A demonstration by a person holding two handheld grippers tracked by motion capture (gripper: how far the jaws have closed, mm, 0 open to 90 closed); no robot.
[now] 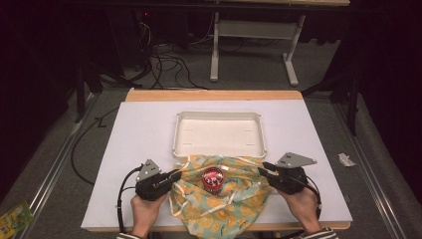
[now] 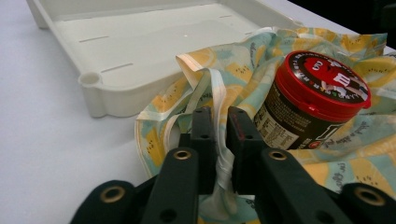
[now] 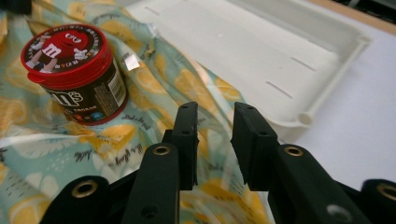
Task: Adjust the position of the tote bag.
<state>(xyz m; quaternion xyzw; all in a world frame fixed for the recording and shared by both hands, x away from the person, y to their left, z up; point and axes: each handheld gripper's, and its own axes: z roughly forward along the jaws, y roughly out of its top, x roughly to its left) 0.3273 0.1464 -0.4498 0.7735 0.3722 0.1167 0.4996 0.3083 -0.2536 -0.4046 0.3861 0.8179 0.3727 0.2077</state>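
A dark candy jar [image 1: 213, 179] with a red lid stands upright on a yellow-and-teal fruit-print cloth [image 1: 219, 206] at the table's near edge. An empty white tray [image 1: 219, 149] lies just beyond the cloth. My left gripper [image 1: 178, 174] is at the cloth's left edge. In the left gripper view its jaws [image 2: 222, 116] stand slightly apart with a white strap [image 2: 219, 93] of the cloth running loosely between them, and the jar [image 2: 317, 102] is just to the right. My right gripper [image 1: 263, 168] hovers over the cloth's right edge, and its jaws [image 3: 215, 116] are open with nothing between them.
A white mat [image 1: 139, 144] covers the table, with a wooden strip along the far edge. On the floor beyond are cables and a white table frame [image 1: 254, 45]. A paper scrap [image 1: 346, 159] lies right of the table and a green packet [image 1: 15, 219] lies at the bottom left.
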